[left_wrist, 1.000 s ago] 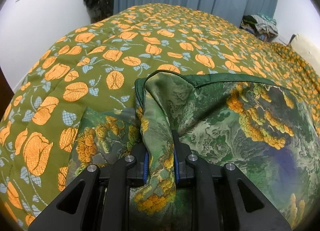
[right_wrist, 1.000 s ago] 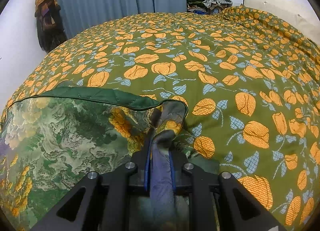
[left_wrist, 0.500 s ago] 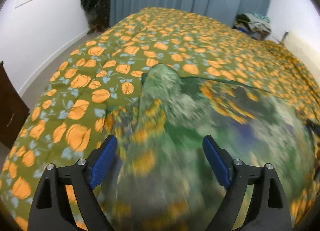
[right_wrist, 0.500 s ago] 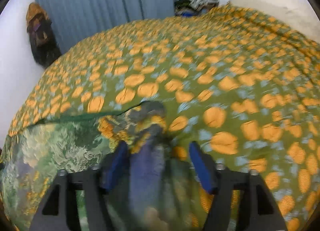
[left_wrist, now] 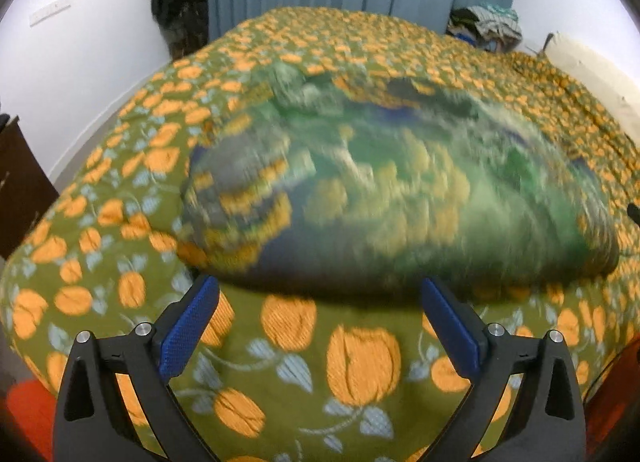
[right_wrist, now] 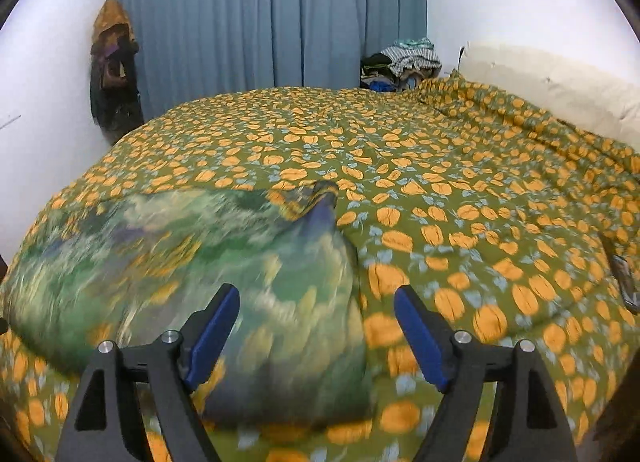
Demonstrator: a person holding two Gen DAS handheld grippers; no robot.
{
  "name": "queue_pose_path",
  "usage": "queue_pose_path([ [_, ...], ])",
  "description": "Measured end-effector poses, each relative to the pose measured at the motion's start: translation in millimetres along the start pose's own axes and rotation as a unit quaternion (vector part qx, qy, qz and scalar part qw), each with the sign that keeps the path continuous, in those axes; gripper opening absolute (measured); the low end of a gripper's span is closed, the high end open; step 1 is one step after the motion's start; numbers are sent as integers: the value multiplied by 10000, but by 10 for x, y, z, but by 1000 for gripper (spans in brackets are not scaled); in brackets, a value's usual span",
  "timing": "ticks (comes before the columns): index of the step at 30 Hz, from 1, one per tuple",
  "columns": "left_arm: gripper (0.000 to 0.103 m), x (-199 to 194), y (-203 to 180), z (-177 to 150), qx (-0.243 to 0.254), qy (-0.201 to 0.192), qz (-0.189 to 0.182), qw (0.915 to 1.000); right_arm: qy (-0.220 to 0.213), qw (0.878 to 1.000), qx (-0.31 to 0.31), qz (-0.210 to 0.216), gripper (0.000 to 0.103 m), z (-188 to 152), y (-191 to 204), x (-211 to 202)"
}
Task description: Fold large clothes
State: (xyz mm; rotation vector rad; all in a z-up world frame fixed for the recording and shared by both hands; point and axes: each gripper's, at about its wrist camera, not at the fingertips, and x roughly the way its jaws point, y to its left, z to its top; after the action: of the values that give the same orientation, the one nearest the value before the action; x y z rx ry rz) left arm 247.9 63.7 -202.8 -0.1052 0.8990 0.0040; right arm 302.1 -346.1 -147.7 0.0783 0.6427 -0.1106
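With the left gripper (left_wrist: pixel 320 316) and right gripper (right_wrist: pixel 316 326) just spread and released, pull clear of the green patterned garment (left_wrist: pixel 400 186) without dragging it across the bed (right_wrist: pixel 460 166).

floral bedspread (right_wrist: pixel 460 198), blue curtain (right_wrist: pixel 272 14), clothes pile (right_wrist: pixel 404 62)

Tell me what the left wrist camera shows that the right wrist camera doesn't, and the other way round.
Only the left wrist view shows the dark cabinet by the wall. Only the right wrist view shows the cream headboard along the bed's far side. Both show the green patterned garment lying released on the orange-flowered bedspread, the blue curtain, and an open gripper: left gripper, right gripper.
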Motion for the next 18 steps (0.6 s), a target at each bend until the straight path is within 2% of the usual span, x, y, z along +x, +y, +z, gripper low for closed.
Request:
queue_pose_path([
  [4,101,169,52,-127,-176,358,38,9992,7,9999,-101,-117,81,-130,52,-72],
  [8,101,350,203,-221,-601,771,37,9952,-16,9995,-166,-275,81,-197,50,-99],
  [18,102,402,112,-280,-372,818,88,9959,-77,9990,-212,-375,81,-283,-9,-159],
])
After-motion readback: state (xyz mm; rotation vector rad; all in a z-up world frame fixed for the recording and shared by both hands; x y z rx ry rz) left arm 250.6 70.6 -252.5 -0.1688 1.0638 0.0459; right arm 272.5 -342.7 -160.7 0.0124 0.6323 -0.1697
